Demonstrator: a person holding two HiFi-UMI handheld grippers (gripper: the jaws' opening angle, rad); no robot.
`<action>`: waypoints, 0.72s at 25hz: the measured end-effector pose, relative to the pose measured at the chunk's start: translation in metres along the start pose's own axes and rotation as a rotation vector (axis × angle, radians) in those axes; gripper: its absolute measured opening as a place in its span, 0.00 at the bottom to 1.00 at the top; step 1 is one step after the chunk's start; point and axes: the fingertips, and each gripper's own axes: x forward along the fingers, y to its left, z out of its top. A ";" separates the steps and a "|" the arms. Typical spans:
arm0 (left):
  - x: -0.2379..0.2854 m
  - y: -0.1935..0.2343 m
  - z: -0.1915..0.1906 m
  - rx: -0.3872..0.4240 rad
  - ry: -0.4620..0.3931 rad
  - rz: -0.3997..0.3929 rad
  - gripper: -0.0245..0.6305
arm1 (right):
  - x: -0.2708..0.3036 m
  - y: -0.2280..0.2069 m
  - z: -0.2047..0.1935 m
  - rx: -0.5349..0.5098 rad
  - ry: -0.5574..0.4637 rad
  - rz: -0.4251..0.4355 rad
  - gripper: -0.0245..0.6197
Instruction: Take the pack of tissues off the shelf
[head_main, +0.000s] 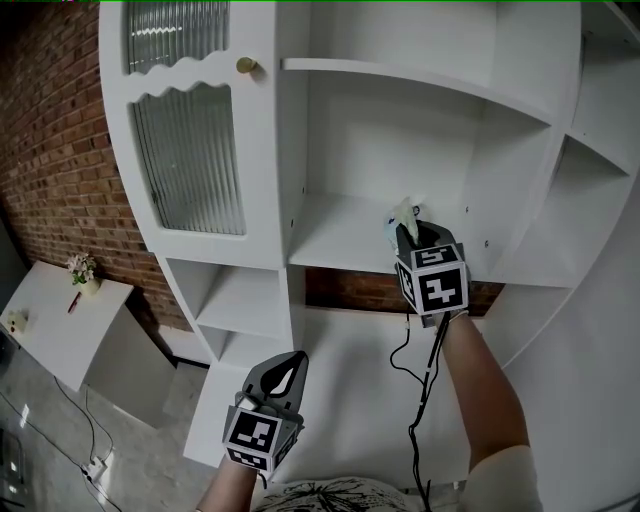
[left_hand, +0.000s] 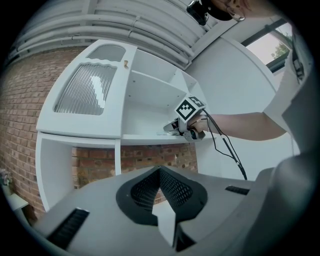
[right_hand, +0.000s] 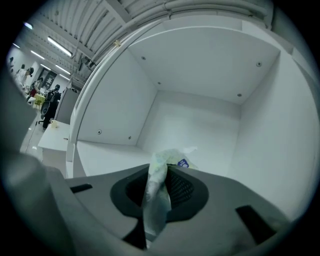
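Grasp looks made: right gripper (head_main: 408, 232) pinches the pack of tissues (head_main: 404, 212) at the shelf (head_main: 340, 240), left gripper (head_main: 287, 372) closed, empty, below the shelf; next, draw it straight out.

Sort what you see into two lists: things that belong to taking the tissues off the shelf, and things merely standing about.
In the job: pack of tissues, right gripper clamped on it, shelf.
Standing about: left gripper, shut and empty; ribbed glass door; flowers on the side table.
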 end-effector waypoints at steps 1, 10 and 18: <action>-0.001 -0.001 -0.001 -0.001 0.003 -0.001 0.06 | -0.002 0.000 0.000 -0.005 -0.005 -0.004 0.11; -0.007 -0.018 -0.009 -0.018 0.019 -0.005 0.06 | -0.053 0.008 0.010 -0.042 -0.118 -0.010 0.05; -0.015 -0.045 -0.018 -0.048 0.039 -0.018 0.06 | -0.124 0.025 -0.008 -0.004 -0.206 -0.010 0.05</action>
